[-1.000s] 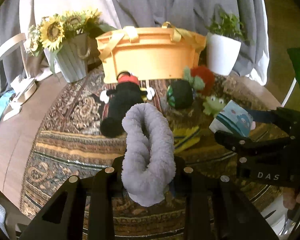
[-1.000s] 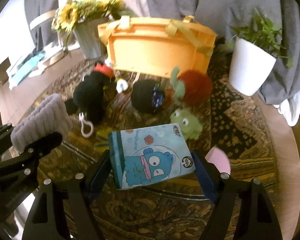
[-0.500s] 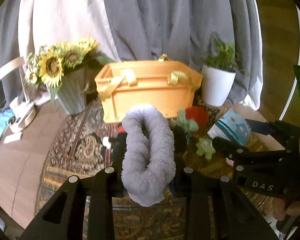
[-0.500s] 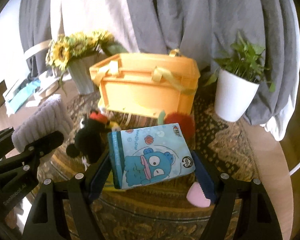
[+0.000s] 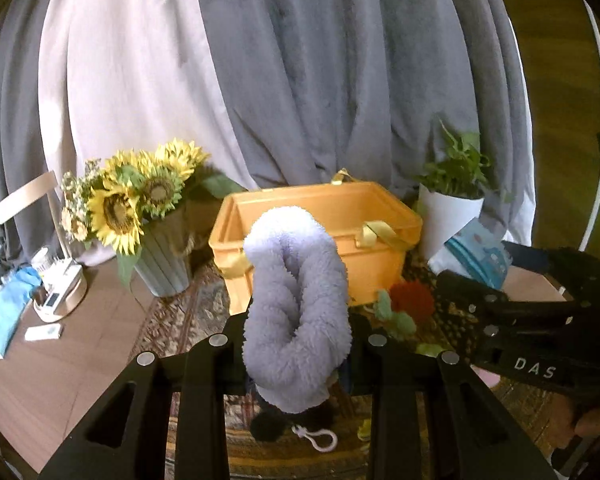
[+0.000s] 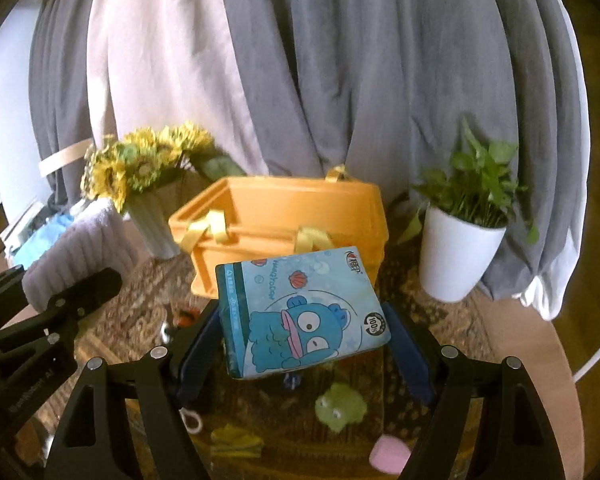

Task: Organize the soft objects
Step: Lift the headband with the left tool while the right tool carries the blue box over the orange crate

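The left gripper (image 5: 296,344) clamps a folded grey fleece cloth (image 5: 296,312), with the empty orange basket (image 5: 380,236) just beyond it. The right gripper (image 6: 306,354) squeezes a blue tissue pack (image 6: 300,312) short of the basket; a green frog toy (image 6: 340,406) lies below, unsorted.

The fluffy roll (image 5: 296,312) is pale lavender-grey. The tissue pack (image 6: 300,312) is light blue with a darker blue cartoon fish and red shells (teal stripe down one side). The basket (image 5: 332,216) is orange with yellow ribbon handles. The rug (image 6: 396,384) is brown and gold, paisley-patterned. Both tongs are black.
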A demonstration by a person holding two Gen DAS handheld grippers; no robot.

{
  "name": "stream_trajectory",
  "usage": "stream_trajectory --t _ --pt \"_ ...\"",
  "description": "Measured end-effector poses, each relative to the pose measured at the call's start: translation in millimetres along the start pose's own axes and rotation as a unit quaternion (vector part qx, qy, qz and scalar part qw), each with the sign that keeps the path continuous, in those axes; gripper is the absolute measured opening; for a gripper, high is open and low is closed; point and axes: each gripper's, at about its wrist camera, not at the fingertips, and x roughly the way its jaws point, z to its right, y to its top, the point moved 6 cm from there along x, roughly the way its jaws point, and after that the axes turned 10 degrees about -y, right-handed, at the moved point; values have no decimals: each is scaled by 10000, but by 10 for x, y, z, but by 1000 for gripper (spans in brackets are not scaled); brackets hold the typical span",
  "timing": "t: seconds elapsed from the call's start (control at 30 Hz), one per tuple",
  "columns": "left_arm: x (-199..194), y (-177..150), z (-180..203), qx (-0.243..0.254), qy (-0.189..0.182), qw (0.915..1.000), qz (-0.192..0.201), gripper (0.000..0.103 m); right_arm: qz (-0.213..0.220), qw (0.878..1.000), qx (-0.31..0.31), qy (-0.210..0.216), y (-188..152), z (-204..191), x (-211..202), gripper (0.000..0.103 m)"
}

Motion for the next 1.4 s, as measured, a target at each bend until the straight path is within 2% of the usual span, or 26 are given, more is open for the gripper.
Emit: stream_trajectory --t 0.27,0.7,1.07,1.4 --pt "147 236 -171 -85 18 10000 48 31 274 9995 -46 -153 349 -44 106 80" --pt "646 672 -364 26 81 9997 213 31 211 9996 146 -124 766 -16 616 80" --pt "1108 944 -623 -35 38 9999 131 32 -142 9992 377 17 1023 11 1189 80" --pt "1627 1096 -701 -63 -144 9994 -316 32 -676 9968 428 23 1159 72 1737 80"
